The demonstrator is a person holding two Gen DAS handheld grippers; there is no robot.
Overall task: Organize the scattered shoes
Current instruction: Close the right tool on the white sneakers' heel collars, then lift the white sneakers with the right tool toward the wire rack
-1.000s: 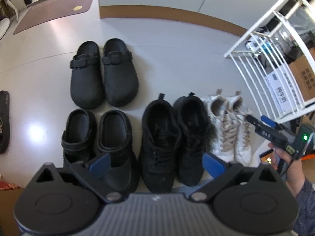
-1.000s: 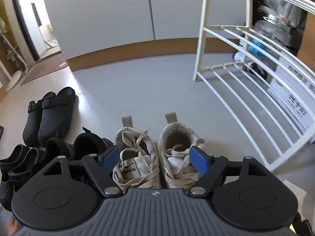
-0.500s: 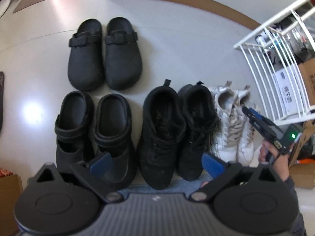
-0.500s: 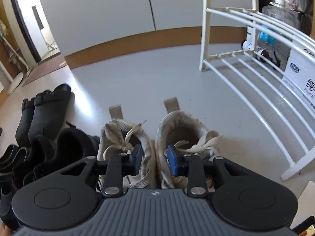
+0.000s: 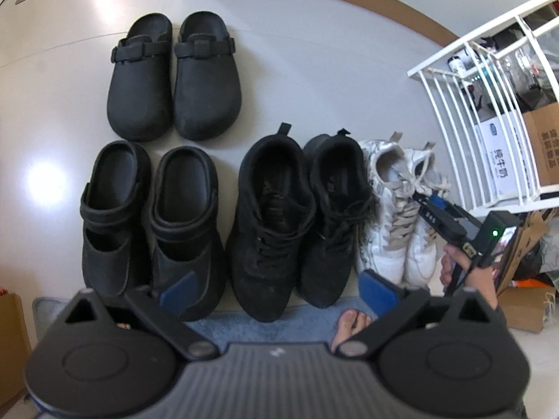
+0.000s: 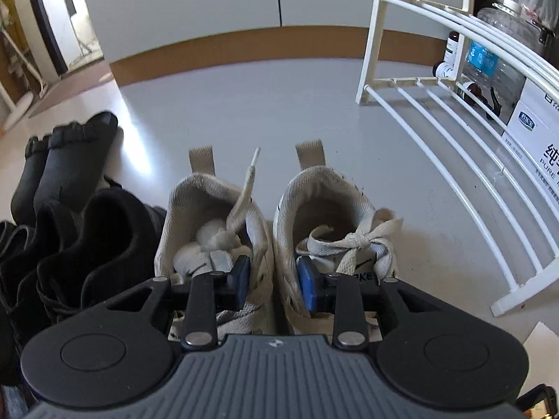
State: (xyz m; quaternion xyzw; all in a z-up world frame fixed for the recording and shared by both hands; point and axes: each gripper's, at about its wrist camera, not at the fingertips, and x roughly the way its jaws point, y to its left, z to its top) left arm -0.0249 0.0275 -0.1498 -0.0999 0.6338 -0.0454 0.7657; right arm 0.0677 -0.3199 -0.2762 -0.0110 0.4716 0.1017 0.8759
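A pair of white sneakers (image 6: 328, 192) stands at the right end of a row of shoes, heels away from me. My right gripper (image 6: 274, 279) has one pad inside each sneaker and pinches their two adjoining inner walls; its jaws are opening slightly while the pads still press. From the left wrist view, that right gripper (image 5: 428, 199) sits on the white sneakers (image 5: 391, 216). My left gripper (image 5: 277, 288) hangs open above the black lace-up sneakers (image 5: 272, 209), with nothing between its fingers.
Left of the sneakers stand black strapped clogs (image 5: 150, 209), with black buckled clogs (image 5: 174, 76) behind them. A white wire rack (image 6: 454, 132) stands close on the right, with boxes behind it. A blue mat (image 5: 262, 324) and a bare foot (image 5: 349, 324) lie below.
My right gripper sank onto the white sneakers and its jaws went from wide apart to pinching their inner walls. The left gripper tipped further down and stayed open.
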